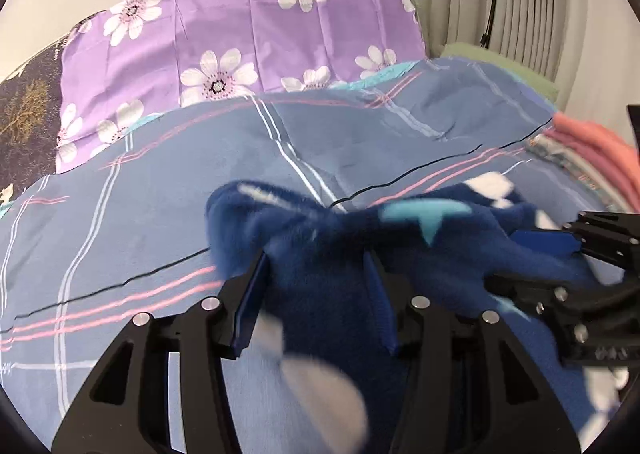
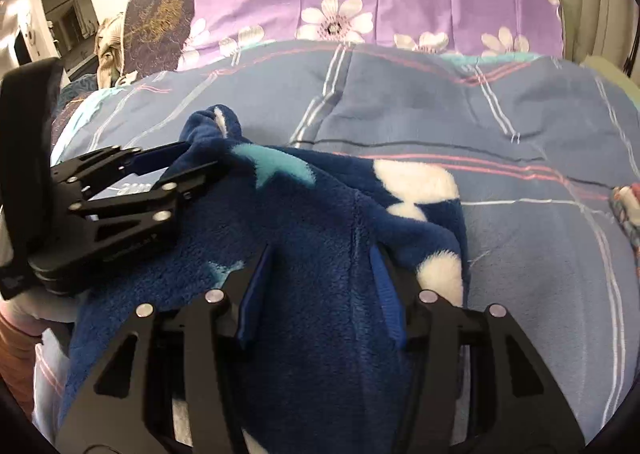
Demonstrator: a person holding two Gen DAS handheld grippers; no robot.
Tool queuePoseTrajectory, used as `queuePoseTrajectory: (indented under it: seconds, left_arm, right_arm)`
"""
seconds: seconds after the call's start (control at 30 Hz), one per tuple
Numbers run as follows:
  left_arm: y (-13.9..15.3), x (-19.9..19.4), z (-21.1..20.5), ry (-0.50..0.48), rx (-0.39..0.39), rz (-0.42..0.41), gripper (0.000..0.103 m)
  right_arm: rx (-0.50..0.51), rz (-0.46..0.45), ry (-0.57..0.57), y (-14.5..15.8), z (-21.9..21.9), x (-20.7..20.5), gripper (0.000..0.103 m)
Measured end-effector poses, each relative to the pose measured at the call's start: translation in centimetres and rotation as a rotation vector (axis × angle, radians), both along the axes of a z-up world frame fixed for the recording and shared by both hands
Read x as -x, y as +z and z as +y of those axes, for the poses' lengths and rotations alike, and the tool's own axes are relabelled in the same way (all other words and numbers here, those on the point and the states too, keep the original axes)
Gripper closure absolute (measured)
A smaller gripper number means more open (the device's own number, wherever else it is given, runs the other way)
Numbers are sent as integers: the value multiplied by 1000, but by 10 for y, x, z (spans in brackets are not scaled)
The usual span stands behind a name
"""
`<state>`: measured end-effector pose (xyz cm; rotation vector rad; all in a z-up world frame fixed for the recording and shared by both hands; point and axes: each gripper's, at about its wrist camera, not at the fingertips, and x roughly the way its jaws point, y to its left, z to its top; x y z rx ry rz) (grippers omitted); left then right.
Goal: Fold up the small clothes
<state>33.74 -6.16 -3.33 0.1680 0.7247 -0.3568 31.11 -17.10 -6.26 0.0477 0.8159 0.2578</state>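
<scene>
A small dark blue fleece garment (image 1: 328, 250) with white and light blue star patches lies bunched on the blue plaid bedcover (image 1: 160, 190). My left gripper (image 1: 318, 258) has its jaws apart, with fleece filling the space between them. My right gripper (image 1: 560, 254) enters the left wrist view from the right, its blue pads on the fleece. In the right wrist view the same garment (image 2: 320, 222) lies between the spread jaws of my right gripper (image 2: 320, 258). My left gripper (image 2: 192, 164) comes in from the left there, its fingertips closed on a raised corner of the fleece.
A purple pillow with white flowers (image 1: 256, 34) stands behind the bedcover (image 2: 500, 126). A dark patterned pillow (image 1: 28, 110) is at the left. Folded pink and patterned clothes (image 1: 592, 158) are stacked at the right, with a green cloth (image 1: 504, 66) behind them.
</scene>
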Motion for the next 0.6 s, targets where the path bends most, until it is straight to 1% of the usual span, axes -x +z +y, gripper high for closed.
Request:
queuePoseTrajectory:
  seconds: [0.03, 0.07, 0.1, 0.13, 0.2, 0.23, 0.27, 0.33, 0.37, 0.4, 0.43, 0.47, 0.5, 0.53, 0.6]
  left_arm:
    - [11, 14, 5, -14, 23, -1, 53]
    - [23, 32, 11, -45, 54, -23, 53]
    - [29, 42, 14, -65, 68, -42, 51]
    - [39, 62, 17, -96, 84, -69, 49]
    - [47, 88, 17, -148, 107, -75, 47]
    - [46, 96, 13, -168, 109, -64, 46]
    - [42, 104, 8, -191, 100, -50, 46]
    - [31, 120, -8, -224, 39, -42, 43]
    - [23, 127, -17, -239, -6, -44, 43]
    - [17, 134, -23, -238, -42, -64, 42]
    - [13, 142, -26, -217, -68, -105, 42]
    - [11, 145, -27, -202, -76, -115, 42]
    - [9, 146, -27, -189, -80, -110, 42]
    - [6, 145, -26, -178, -84, -100, 42]
    - [4, 143, -25, -168, -81, -82, 42]
  right_arm:
    - [-15, -19, -21, 7, -10, 16, 50]
    - [-69, -48, -47, 19, -26, 39, 43]
    - [-125, -66, -52, 25, -38, 57, 39]
    - [-174, -74, -56, 28, -47, 72, 38]
    - [-307, -65, -94, 27, -77, 112, 33]
    - [-379, -40, -131, 19, -94, 134, 33]
    - [-429, -16, -157, 11, -105, 148, 32]
    - [-551, 55, -221, -13, -125, 180, 32]
    - [-596, 84, -240, -23, -128, 192, 32]
    - [-642, 113, -259, -34, -133, 203, 32]
    - [-702, 148, -277, -48, -136, 216, 32]
    - [-739, 172, -285, -56, -136, 222, 32]
    - [-775, 203, -293, -64, -136, 227, 30]
    - [-827, 255, -302, -75, -133, 231, 29]
    - [-882, 298, -297, -85, -124, 232, 26]
